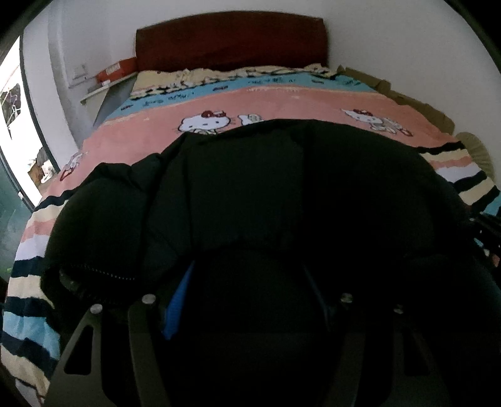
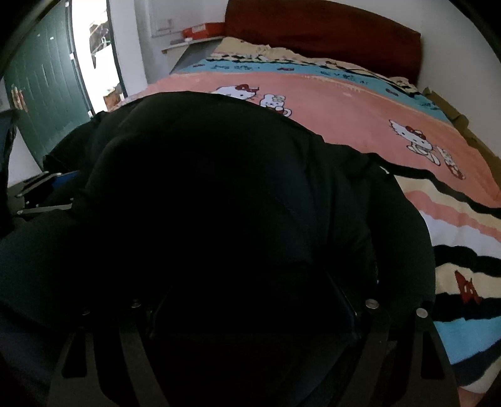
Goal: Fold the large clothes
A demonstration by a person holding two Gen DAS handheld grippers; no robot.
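Observation:
A bulky black padded jacket [image 1: 250,175] lies heaped on the near part of the bed and fills most of both views [image 2: 219,175]. My left gripper [image 1: 247,266] points down into it. Its jaws stand apart with fabric between them, and the blue pad [image 1: 175,306] on the left finger shows bare. A zip edge [image 1: 103,274] runs just left of that finger. My right gripper [image 2: 250,278] is sunk in the jacket's thick fold, with the fabric packed between its fingers. The left gripper [image 2: 47,192] also shows at the far left of the right wrist view, at the jacket's edge.
A pink cartoon-cat bedspread [image 1: 281,103] with striped borders [image 2: 454,225] covers the bed beyond the jacket. A dark red headboard [image 1: 231,40] stands against the far wall. An orange box [image 2: 200,30] sits on a shelf at the left. A green door [image 2: 40,78] and a bright doorway lie further left.

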